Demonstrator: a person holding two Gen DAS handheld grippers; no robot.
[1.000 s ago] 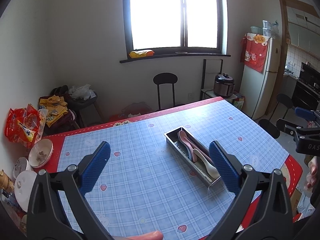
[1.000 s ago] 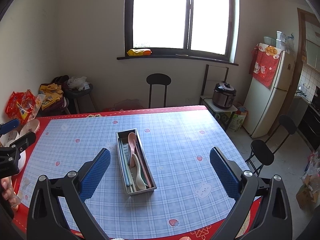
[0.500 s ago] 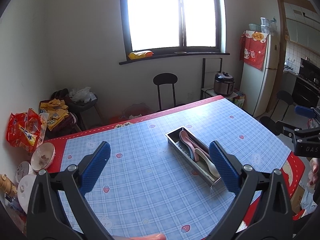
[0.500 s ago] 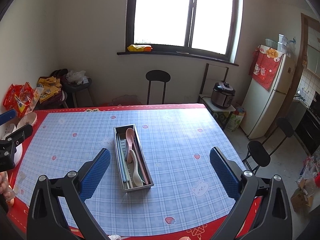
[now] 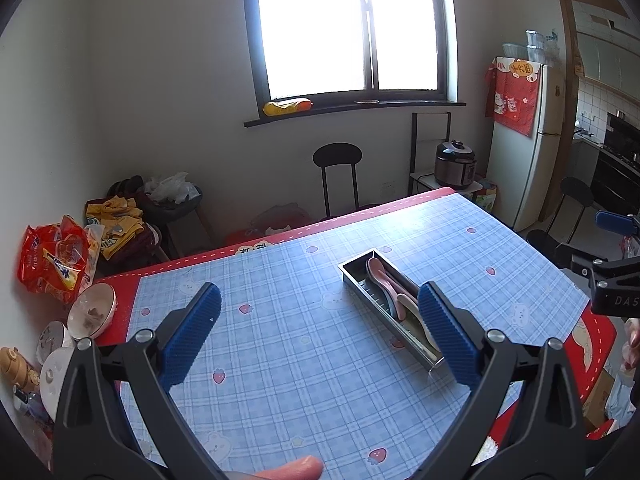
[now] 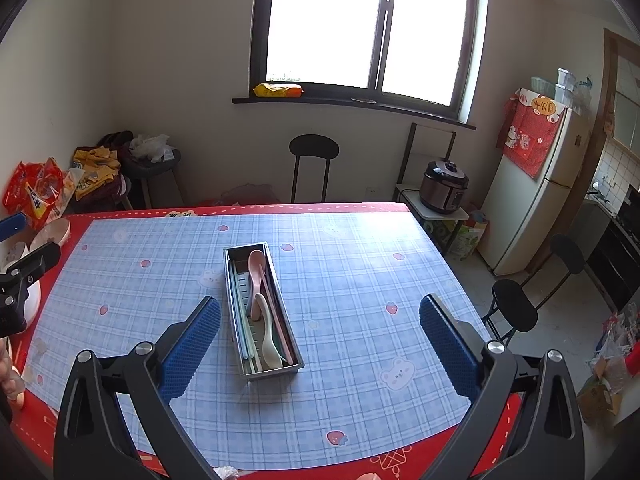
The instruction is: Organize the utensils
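A long metal utensil tray [image 6: 233, 292] sits mid-table on the blue checked cloth, holding a pink spoon [image 6: 255, 264], a cream spoon [image 6: 269, 338] and several chopsticks. In the left wrist view the same tray [image 5: 352, 276] lies ahead and to the right, partly behind my right finger pad. My left gripper [image 5: 318, 336] is open and holds nothing, well above the cloth. My right gripper [image 6: 320, 346] is also open and holds nothing, raised over the table's near edge, with the tray's near end between its fingers in view.
Bowls [image 5: 92, 310] and snack bags [image 5: 56, 258] crowd the table's left edge. A black stool [image 6: 314, 148] stands behind the table, a rice cooker [image 6: 446, 186] and a fridge [image 6: 536, 184] to the right, with black stools [image 6: 516, 308] beside the table's right side.
Both grippers have pulled back and risen a little from the table, so the tray looks smaller and farther. Their jaws have stayed open and the tray's contents are unchanged.
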